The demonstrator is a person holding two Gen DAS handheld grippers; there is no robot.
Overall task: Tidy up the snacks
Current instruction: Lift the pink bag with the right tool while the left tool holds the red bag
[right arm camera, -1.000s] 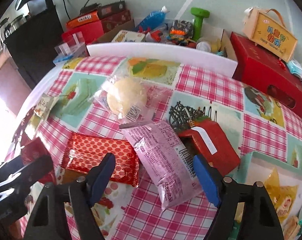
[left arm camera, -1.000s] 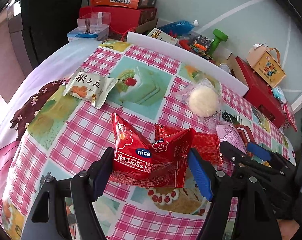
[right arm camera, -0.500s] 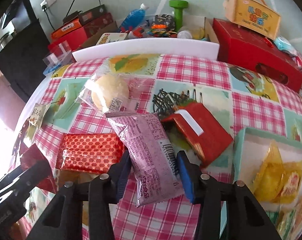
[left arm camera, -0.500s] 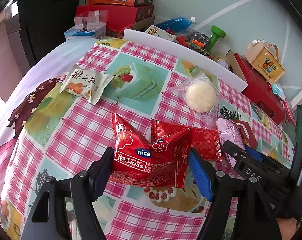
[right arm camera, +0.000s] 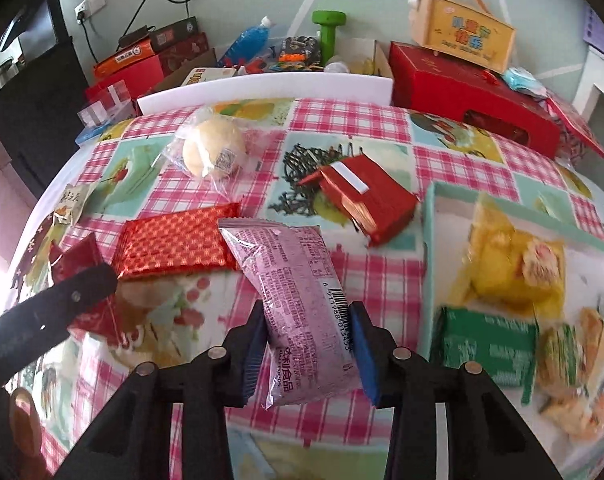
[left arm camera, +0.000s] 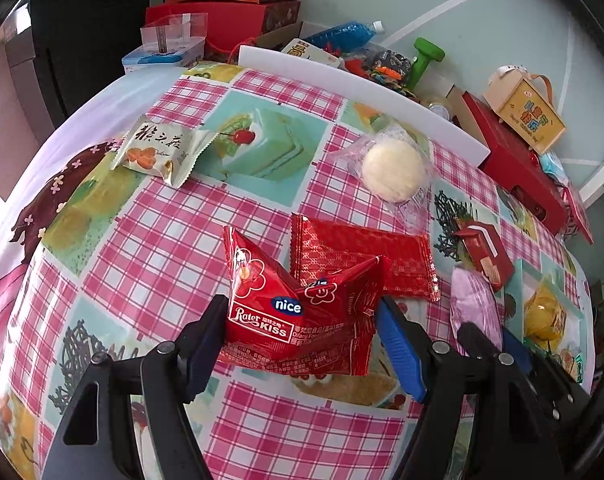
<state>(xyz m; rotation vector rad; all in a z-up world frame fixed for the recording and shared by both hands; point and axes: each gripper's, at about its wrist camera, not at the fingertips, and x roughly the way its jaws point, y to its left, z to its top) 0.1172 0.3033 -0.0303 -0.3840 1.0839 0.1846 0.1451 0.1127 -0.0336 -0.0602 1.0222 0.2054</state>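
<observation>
The table [left arm camera: 149, 240] with a pink checked cloth fills both views, under and ahead of the 2 grippers. At the far edge of it, well ahead of both grippers, lies a long white board [right arm camera: 261, 88]. To the right of the right gripper [right arm camera: 308, 344] sits a pale green tray [right arm camera: 432, 240] which holds yellow and green snack packs. Straight ahead of the left gripper [left arm camera: 302, 328] lies a flat red checked packet [left arm camera: 362, 252] on the cloth; in the right wrist view the same packet is ahead and to the left.

The left gripper is clenched on a red Rater Kiss bag [left arm camera: 289, 312], and its 2 fingers press the bag from both sides. I cannot tell if the bag touches the cloth. The right gripper is clamped on a purple snack pack [right arm camera: 302, 300], which points away from it, with the barcode side up. Its far end is just beside the red checked packet.

Ahead of the purple pack and a little to the right lies a small red box [right arm camera: 370, 200]. Further ahead to the left is a round white bun in clear wrap [right arm camera: 211, 152]. Far to the left of the left gripper lies a cream pastry packet [left arm camera: 157, 152].
</observation>
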